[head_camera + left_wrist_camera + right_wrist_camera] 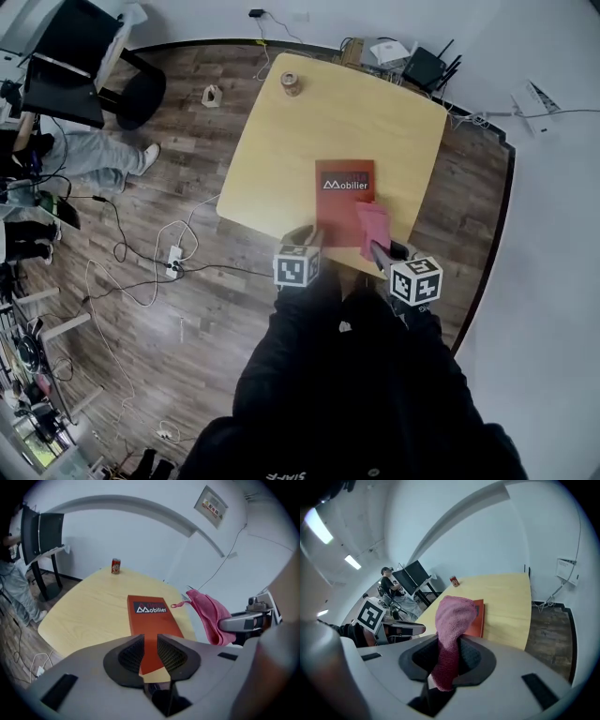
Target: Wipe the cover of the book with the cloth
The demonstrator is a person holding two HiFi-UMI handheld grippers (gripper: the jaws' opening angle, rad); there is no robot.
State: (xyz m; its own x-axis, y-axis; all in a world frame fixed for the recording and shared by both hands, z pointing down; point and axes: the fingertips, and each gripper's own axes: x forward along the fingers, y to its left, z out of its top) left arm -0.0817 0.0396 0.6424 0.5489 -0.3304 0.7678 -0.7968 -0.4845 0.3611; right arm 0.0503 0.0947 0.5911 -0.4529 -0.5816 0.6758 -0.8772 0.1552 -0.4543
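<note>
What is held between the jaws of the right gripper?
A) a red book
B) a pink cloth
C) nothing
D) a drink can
B: in the right gripper view the pink cloth is pinched between the jaws of the right gripper, while the book lies on the table.

left tongs (150, 644) angled down, jaws apart, right tongs (449, 645) angled down, clamped on cloth (454, 613)

The head view looks steeply down from high above the tabletop (309, 131). Each gripper view sits low and close behind its own jaws, facing across the tabletop from its 6 o'clock edge. All three share the book (344, 192) and the can (292, 83).
</note>
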